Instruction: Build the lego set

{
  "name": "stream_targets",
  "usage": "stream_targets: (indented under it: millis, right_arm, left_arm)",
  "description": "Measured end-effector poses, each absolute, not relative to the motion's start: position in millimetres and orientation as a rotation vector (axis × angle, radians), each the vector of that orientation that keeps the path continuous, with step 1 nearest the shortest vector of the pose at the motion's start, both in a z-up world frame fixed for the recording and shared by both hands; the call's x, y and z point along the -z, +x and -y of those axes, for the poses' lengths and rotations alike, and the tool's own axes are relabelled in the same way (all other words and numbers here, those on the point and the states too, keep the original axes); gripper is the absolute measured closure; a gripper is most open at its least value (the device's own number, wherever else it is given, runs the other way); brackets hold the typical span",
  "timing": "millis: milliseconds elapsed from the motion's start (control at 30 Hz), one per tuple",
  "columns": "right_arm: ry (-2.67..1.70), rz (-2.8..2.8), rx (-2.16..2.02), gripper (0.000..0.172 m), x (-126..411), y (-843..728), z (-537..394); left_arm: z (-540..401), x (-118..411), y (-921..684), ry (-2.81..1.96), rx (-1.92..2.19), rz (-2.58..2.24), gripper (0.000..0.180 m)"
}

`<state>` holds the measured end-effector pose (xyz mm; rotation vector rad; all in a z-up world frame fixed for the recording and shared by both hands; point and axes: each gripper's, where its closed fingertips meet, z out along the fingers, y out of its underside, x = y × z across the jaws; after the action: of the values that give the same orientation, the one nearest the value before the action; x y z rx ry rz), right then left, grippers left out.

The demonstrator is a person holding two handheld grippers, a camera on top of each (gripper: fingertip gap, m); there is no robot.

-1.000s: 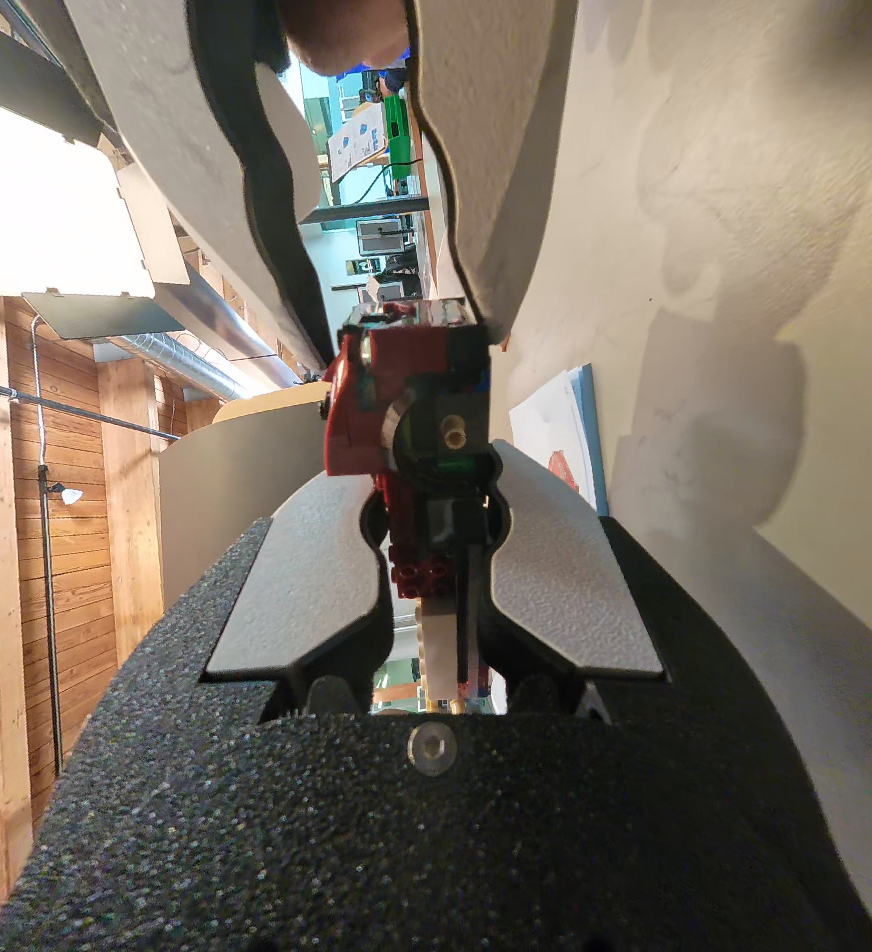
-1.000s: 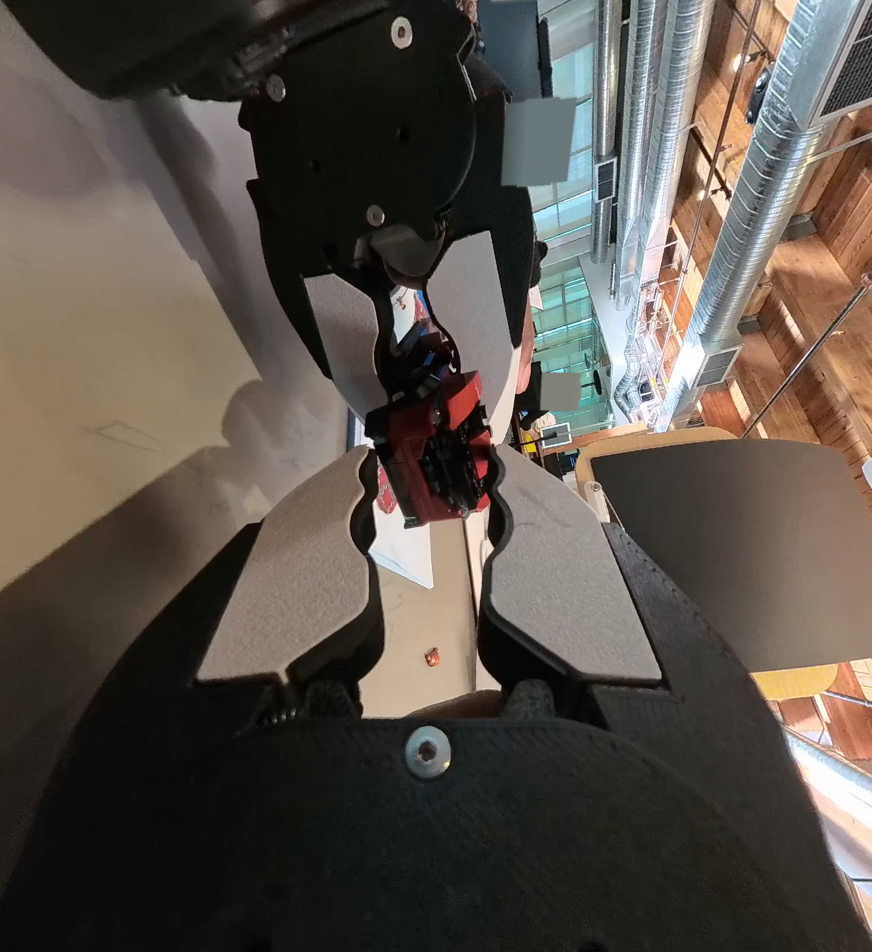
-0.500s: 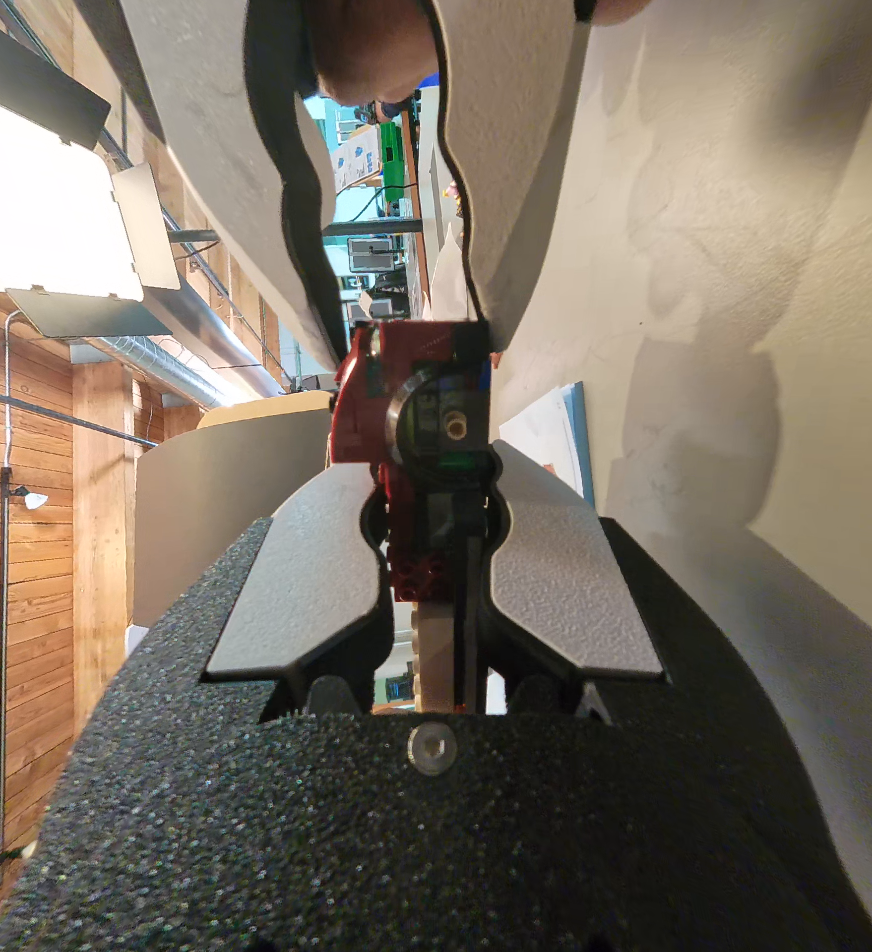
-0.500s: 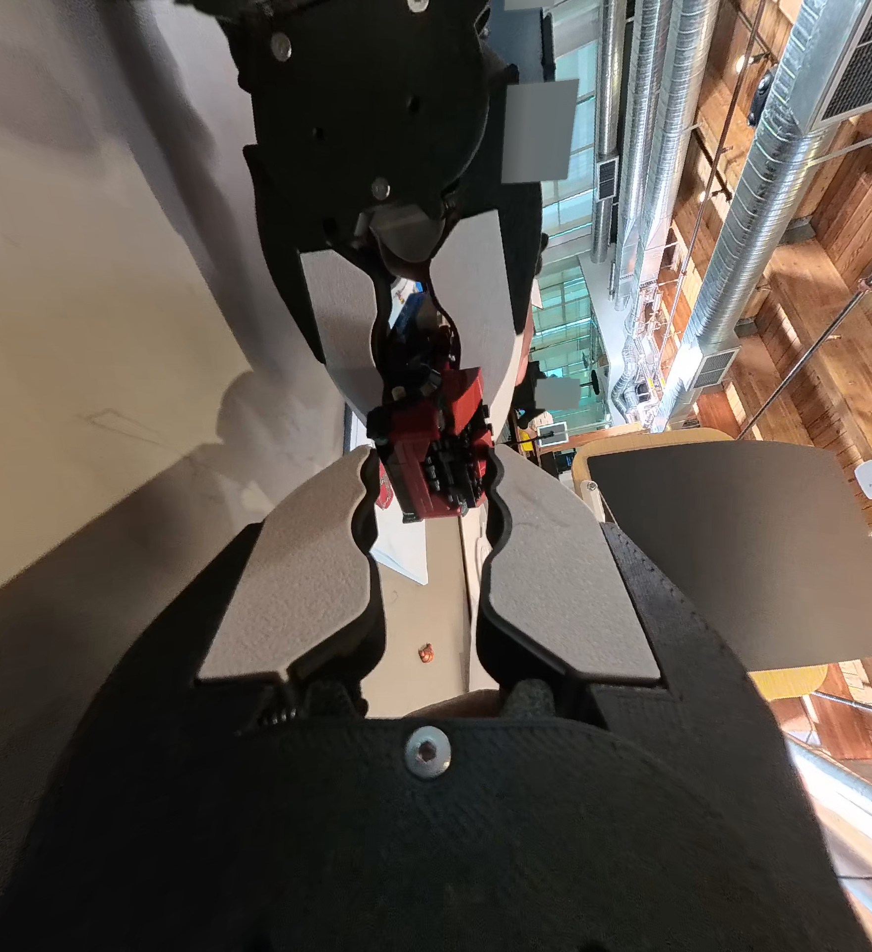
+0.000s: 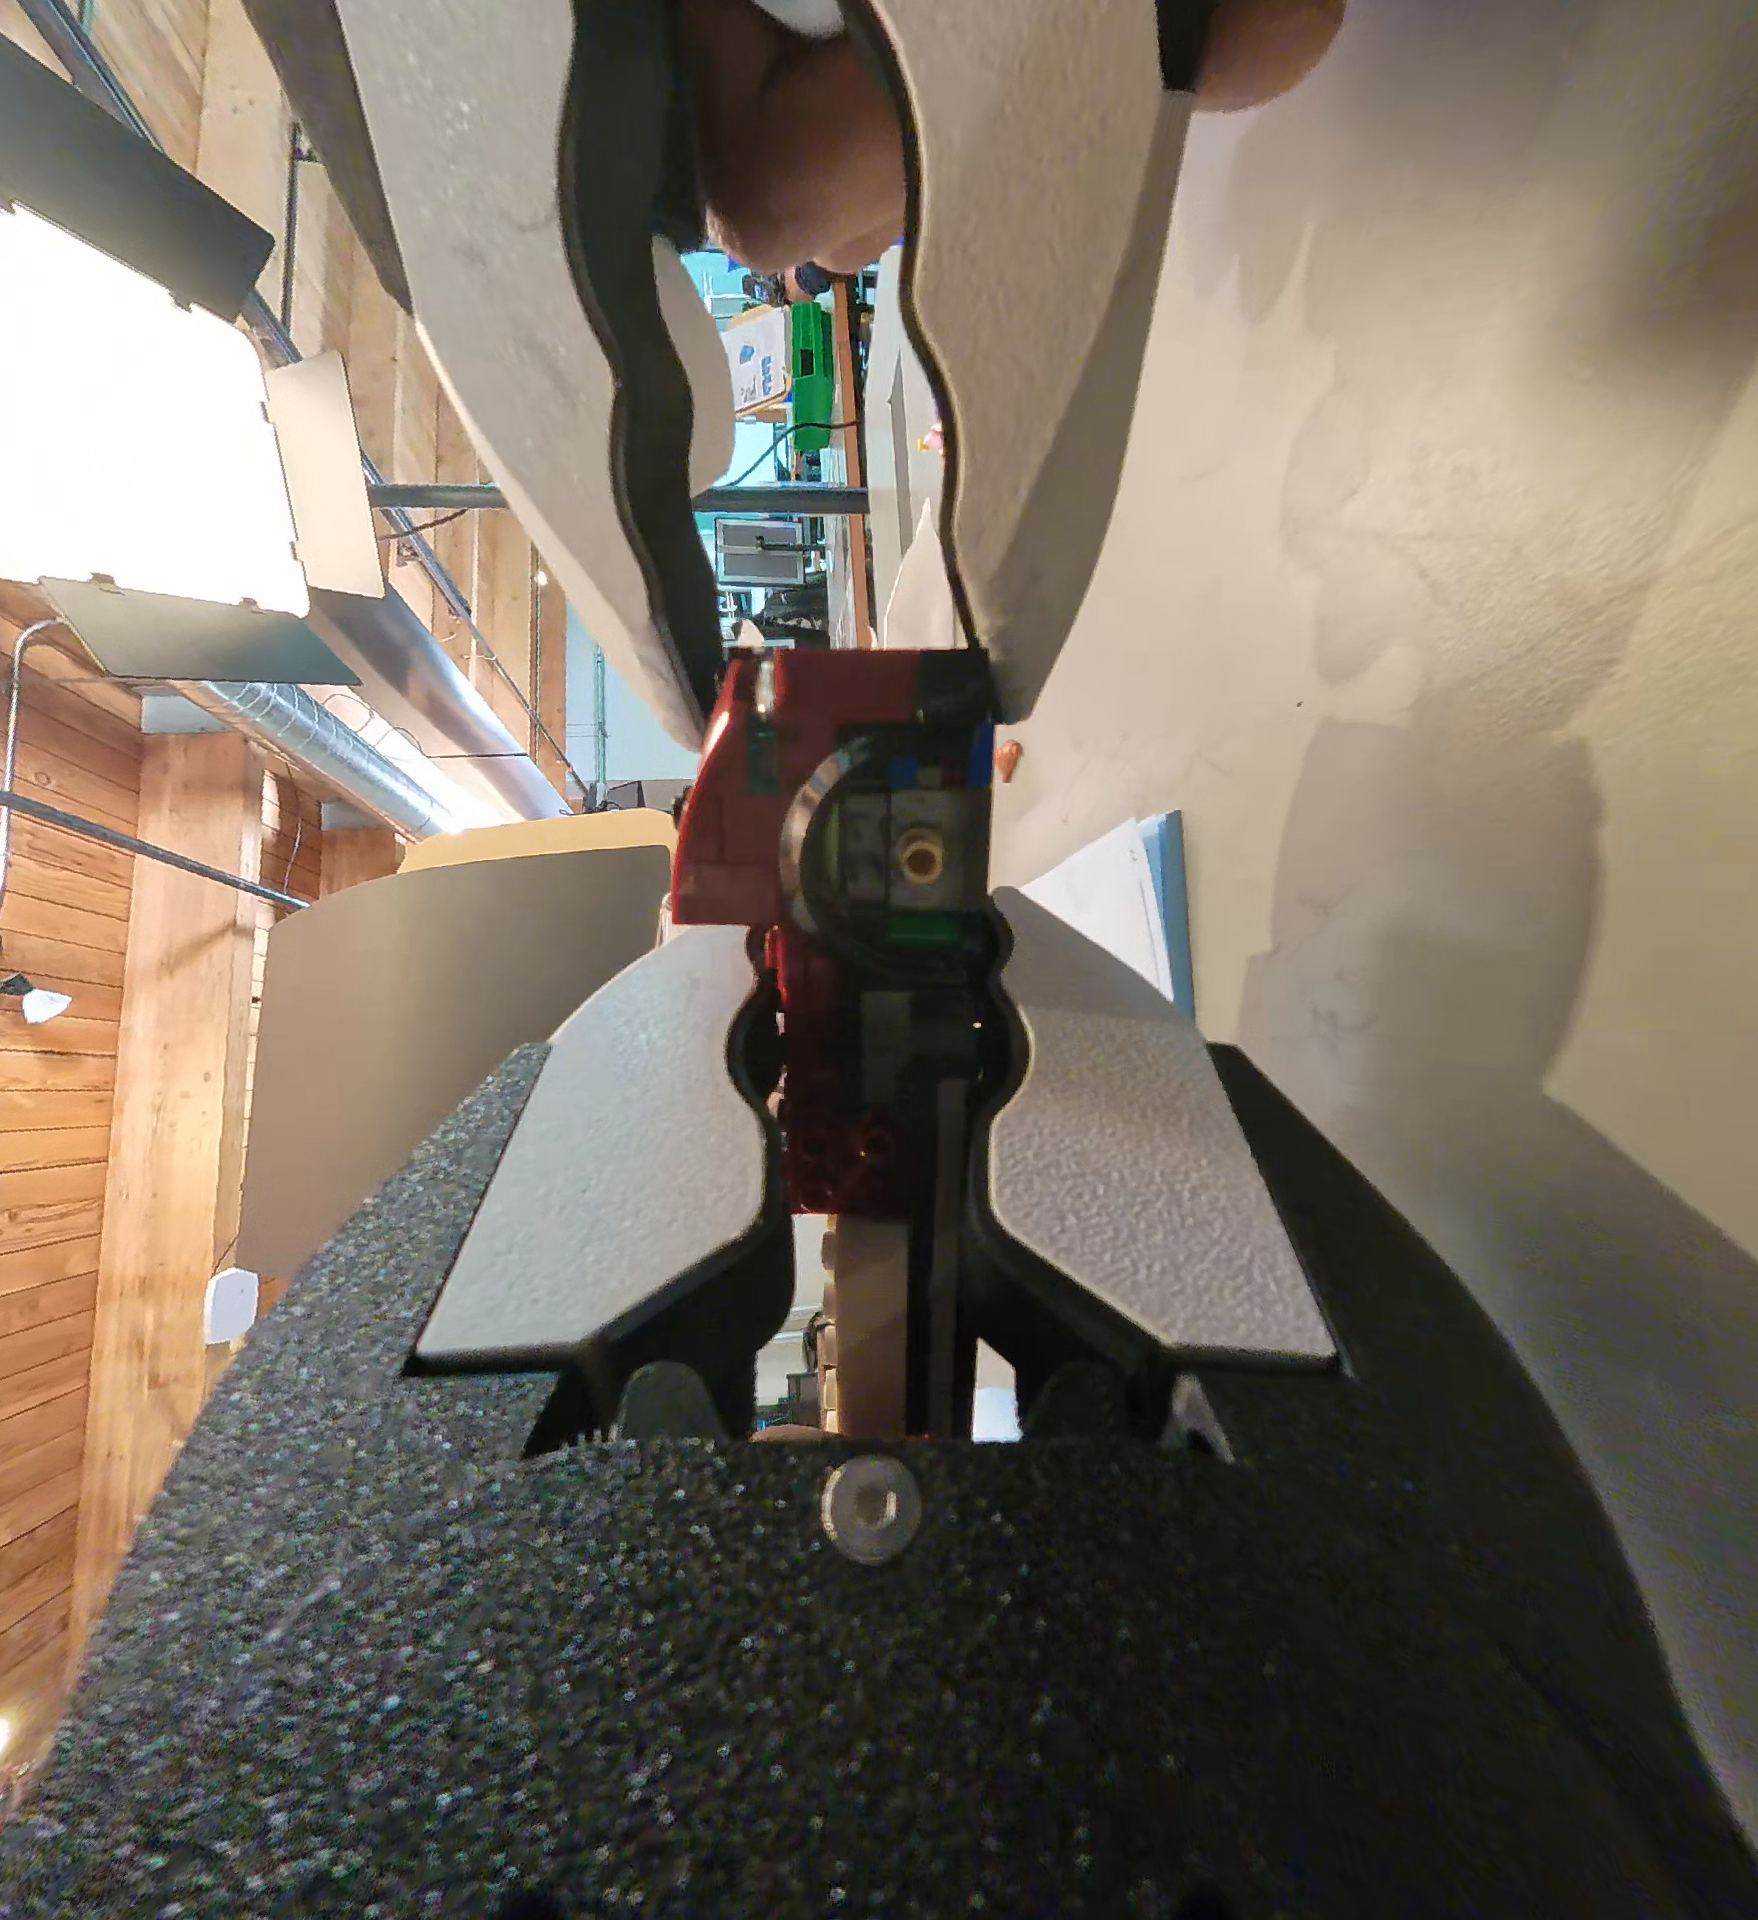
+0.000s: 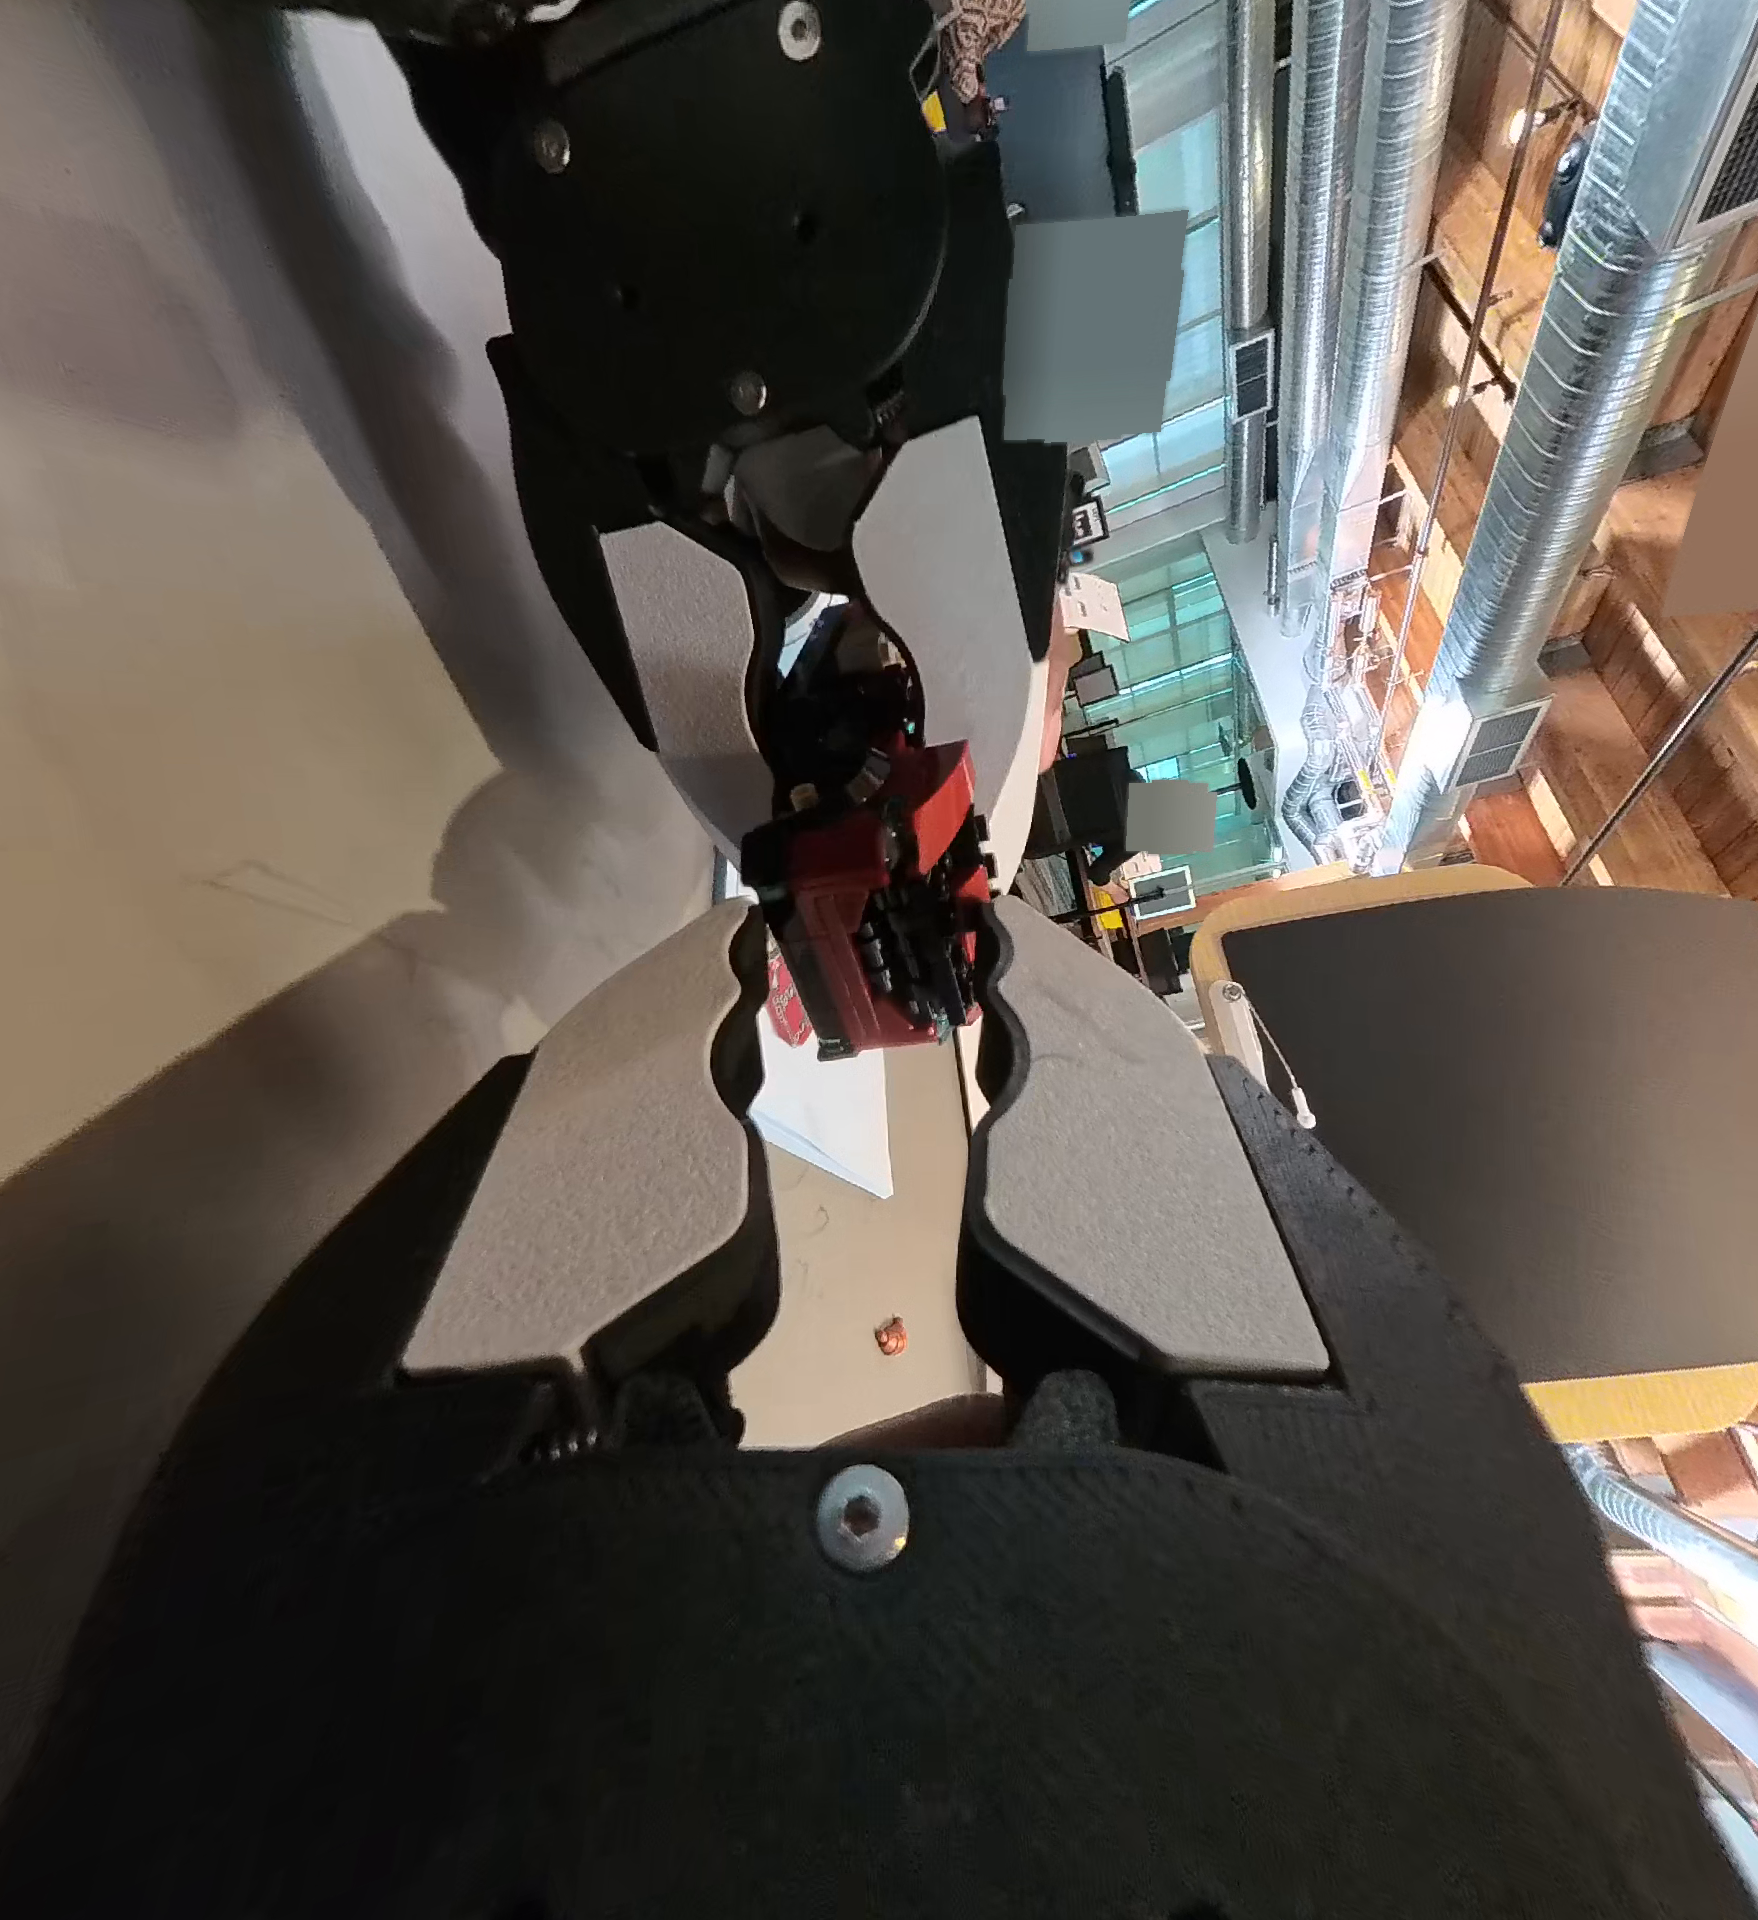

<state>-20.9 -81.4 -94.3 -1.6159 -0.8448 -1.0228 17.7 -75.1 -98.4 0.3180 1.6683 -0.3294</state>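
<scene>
A red and black brick-built model [image 5: 833, 790] hangs in the air between my two grippers, which face each other. My left gripper [image 5: 875, 935] is shut on its near, narrower end, with both pads pressed on its sides. In the right wrist view the model [image 6: 854, 935] sits between my right gripper's fingertips [image 6: 864, 920], and both pads touch its sides. The left wrist view shows the right gripper [image 5: 854, 707] pinching the model's far end. The left gripper [image 6: 875, 821] shows behind the model in the right wrist view.
A white table [image 5: 1477, 520] lies alongside, with white and blue paper sheets [image 5: 1114, 914] and a small copper-coloured piece [image 6: 893, 1335] on it. A grey-backed chair [image 6: 1477, 1122] stands beside the table. A person's finger [image 5: 802, 177] shows behind the right gripper.
My right gripper's jaws have narrowed a little onto the model and the two grippers have drawn closer together. The left gripper's hold has not changed.
</scene>
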Motion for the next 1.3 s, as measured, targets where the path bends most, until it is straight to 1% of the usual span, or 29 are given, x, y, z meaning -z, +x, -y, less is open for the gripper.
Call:
stream_targets:
  millis: [967, 1033, 1300]
  right_arm:
    - [-1.589, 0.887, 1.073, 0.135, 90, -25, 82]
    - [-1.563, 0.9, 1.077, 0.137, 87, -28, 84]
    - [-1.548, 0.913, 1.102, 0.132, 87, -30, 82]
  left_arm:
    - [74, 99, 1, 0.321, 0.355, -1.619, 0.146]
    - [73, 99, 1, 0.303, 0.368, -1.623, 0.146]
    - [75, 101, 1, 0.321, 0.353, -1.617, 0.146]
